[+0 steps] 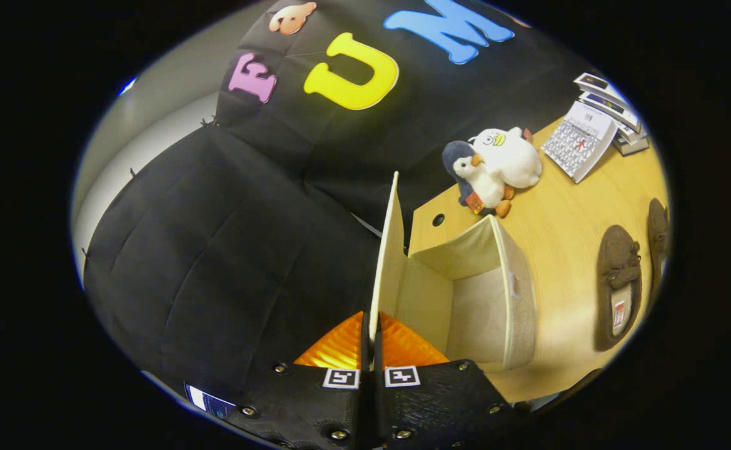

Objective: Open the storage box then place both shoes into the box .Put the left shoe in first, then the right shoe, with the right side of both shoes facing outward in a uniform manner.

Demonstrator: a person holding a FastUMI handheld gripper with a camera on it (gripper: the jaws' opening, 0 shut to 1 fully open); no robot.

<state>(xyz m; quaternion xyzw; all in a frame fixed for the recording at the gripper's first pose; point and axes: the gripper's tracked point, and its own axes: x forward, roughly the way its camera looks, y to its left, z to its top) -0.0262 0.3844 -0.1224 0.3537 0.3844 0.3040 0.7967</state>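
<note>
A cream fabric storage box [518, 300] stands on the wooden table, its inside bare. Its lid [392, 250] is swung up and stands on edge, running straight away from me. My gripper [371, 328] is shut on the lid's near edge, one finger on each face of it. Two brown slippers lie on the table beyond the box: one [618, 284] shows its whole top and insole, the other [658, 234] lies further out and is partly cut off.
A penguin plush [474, 178] and a white duck plush [509, 156] sit at the back of the table [565, 219] against the black cloth wall. A desk calendar [578, 147] and a stack of booklets [615, 109] stand beyond them.
</note>
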